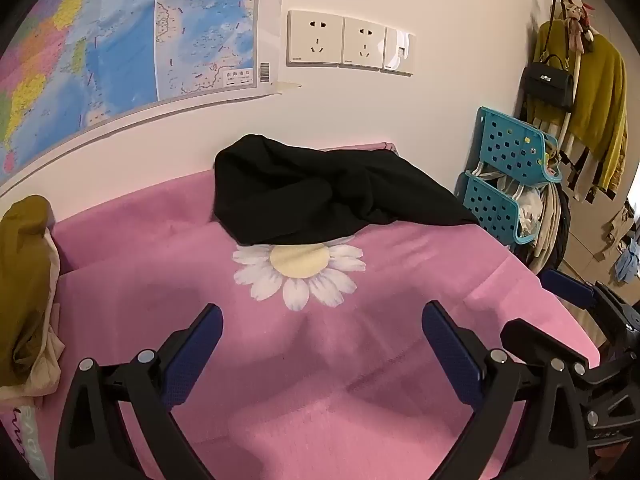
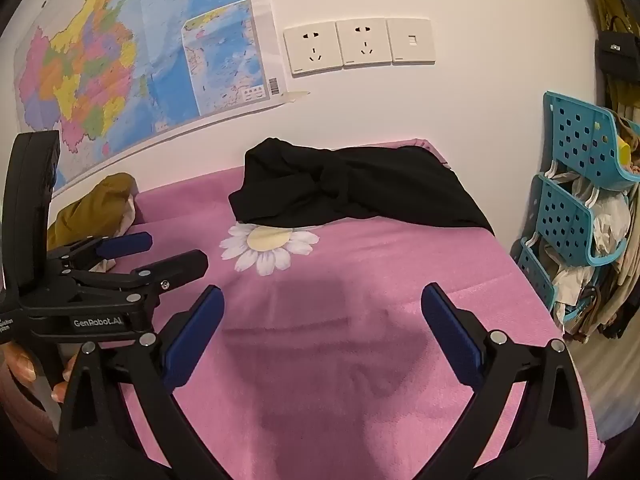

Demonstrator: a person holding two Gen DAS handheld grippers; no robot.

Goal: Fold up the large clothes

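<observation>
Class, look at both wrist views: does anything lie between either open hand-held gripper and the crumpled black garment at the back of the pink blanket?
Nothing visible does. Only bare pink blanket with its printed white daisy lies between the left hand-held gripper, the right hand-held gripper and the crumpled black garment.

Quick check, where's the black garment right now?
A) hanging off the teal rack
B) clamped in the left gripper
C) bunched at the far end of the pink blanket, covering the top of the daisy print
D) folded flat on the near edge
C: the black garment lies crumpled near the wall on the pink blanket, overlapping the daisy print; both grippers are open and empty.
</observation>
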